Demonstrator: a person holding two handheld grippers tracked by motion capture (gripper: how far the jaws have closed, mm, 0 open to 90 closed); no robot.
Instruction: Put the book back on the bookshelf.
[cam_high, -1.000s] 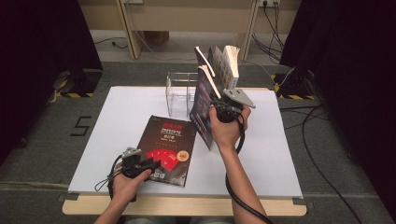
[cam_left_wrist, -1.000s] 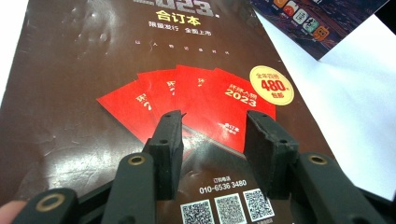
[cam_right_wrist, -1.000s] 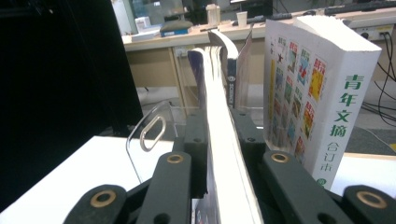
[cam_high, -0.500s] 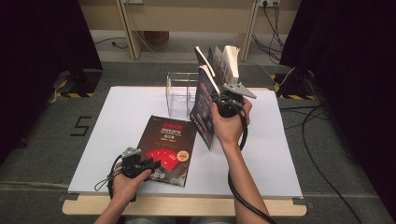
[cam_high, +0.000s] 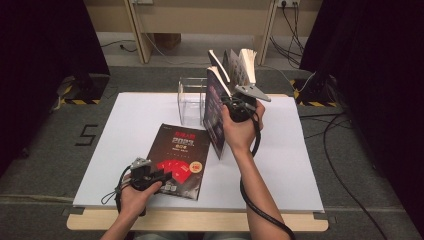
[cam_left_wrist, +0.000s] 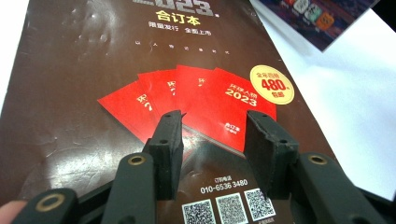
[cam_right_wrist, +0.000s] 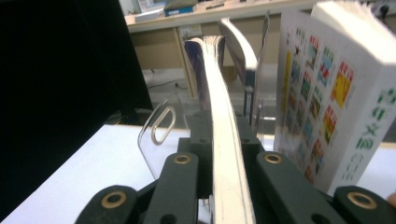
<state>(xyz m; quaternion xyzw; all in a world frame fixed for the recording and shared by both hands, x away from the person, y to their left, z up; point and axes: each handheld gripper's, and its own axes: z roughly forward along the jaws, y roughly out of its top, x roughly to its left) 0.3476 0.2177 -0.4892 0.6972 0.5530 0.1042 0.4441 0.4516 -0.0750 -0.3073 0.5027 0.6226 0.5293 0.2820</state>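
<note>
- The right claw (cam_high: 235, 102) was clamped on the lower edge of an upright magazine (cam_high: 216, 107), held above the worktop (cam_high: 300, 165) just in front of a clear rack (cam_high: 192, 100); its jaws had just been closing on it.
- In the right gripper view the magazine (cam_right_wrist: 224, 140) showed edge-on, rising between the two black jaws, so its cover could not be read there; its lower edge was hidden between the jaws.
- A thick white book (cam_right_wrist: 336, 98) stood just right of the magazine in that view, its top and its right edge cut off by the frame.
- More books (cam_high: 237, 62) stood behind the rack; how many was hard to tell.
- The rack's clear wall (cam_right_wrist: 159, 135) was hard to trace against the worktop.
- The left claw (cam_high: 167, 176) rested on a dark magazine (cam_high: 180, 157) lying flat near the worktop's front edge.
- In the left gripper view its jaws stood apart with nothing between them, tips on the glossy cover (cam_left_wrist: 93, 93); the cover's top and bottom were cut off.
- The left hand (cam_high: 135, 192) covered part of that gripper.
</note>
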